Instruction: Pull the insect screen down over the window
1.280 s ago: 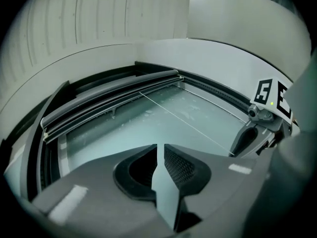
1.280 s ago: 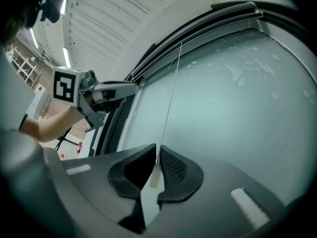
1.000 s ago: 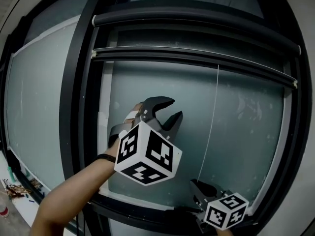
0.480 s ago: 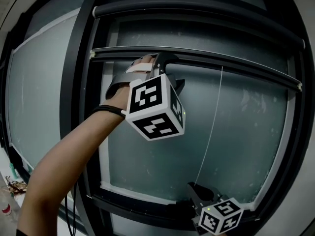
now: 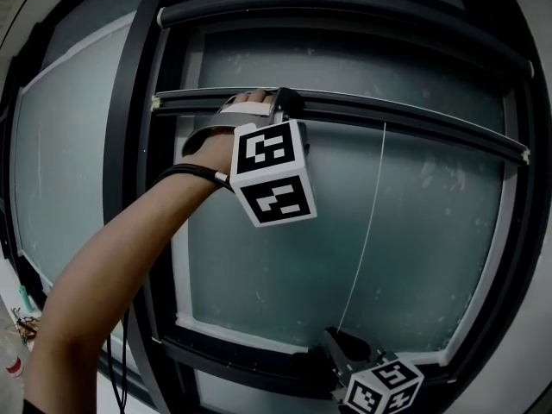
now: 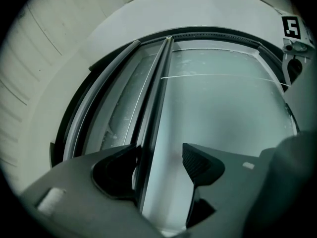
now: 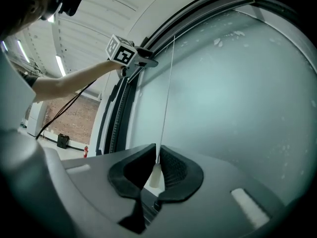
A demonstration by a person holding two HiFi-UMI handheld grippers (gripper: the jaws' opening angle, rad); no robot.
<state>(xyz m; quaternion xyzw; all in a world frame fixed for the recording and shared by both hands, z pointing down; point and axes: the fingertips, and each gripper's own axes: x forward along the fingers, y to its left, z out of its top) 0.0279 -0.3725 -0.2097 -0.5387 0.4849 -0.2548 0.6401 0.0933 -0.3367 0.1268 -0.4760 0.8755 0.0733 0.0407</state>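
Insect screen pull bar (image 5: 414, 121) sits high on the window, a dark rail running across just below the top housing (image 5: 345, 26). Window glass (image 5: 431, 231) below the bar is uncovered and frosted-looking with smudges. Can't tell whether mesh shows above the bar.

Left gripper (image 6: 159, 156) is up at the left end of the bar. Its jaws have just been opening and now stand wide. The bar runs between them, close against the left jaw and clear of the right pad, so it is released, not clamped. Its marker cube (image 5: 272, 175) hangs in front of the glass, below the bar.

The person's forearm (image 5: 112, 257) crosses in front of the dark frame post (image 5: 138, 145), with a black cable (image 5: 128, 352) dangling under it.

Right gripper (image 7: 157, 150) is low, near the bottom frame rail, clenched on the white end piece (image 7: 157, 176) of the pull cord (image 5: 366, 231). The cord runs straight up from there to the bar, in front of the glass. Right marker cube (image 5: 384, 386) is at the bottom edge of the head view.

A second pane (image 5: 69, 145) lies left of the post. The right gripper view shows a brick wall (image 7: 64, 118) and ceiling lights (image 7: 59, 63) off to the side. Small clutter (image 5: 21, 326) low left is too small to tell.
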